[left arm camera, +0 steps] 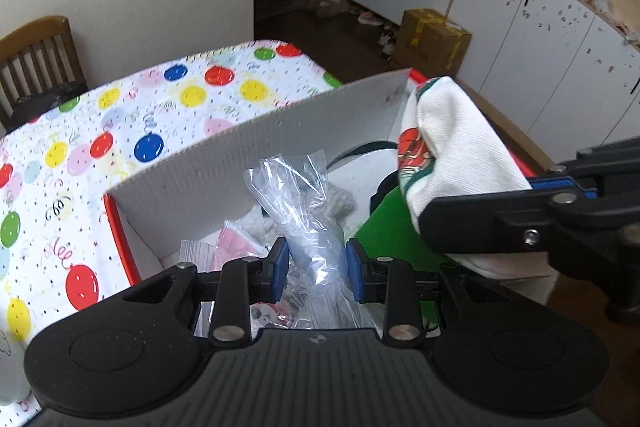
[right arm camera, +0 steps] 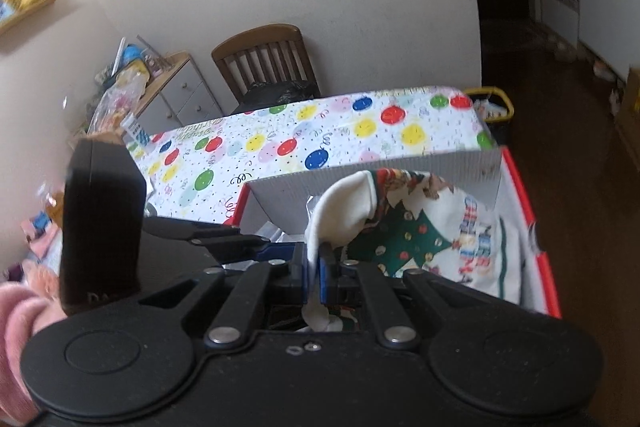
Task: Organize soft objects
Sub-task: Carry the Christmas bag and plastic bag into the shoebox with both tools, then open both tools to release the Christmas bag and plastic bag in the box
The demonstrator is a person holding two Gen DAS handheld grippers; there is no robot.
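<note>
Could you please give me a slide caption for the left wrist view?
Left tool grips a clear plastic bag over the red-edged box.

A table covered by a white cloth [left arm camera: 160,99] printed with coloured balloons and streamers carries a red-edged box with grey corrugated inner walls [left arm camera: 256,163], set toward the cloth's 4 o'clock corner in the left wrist view

Little can be read here. The balloon-print cloth [right arm camera: 320,143] on the tabletop carries curly script along its far left edge that may say "Happy Birthday", though it is too distorted to be sure. Lettering on the garment [right arm camera: 472,239] is illegible.
</note>
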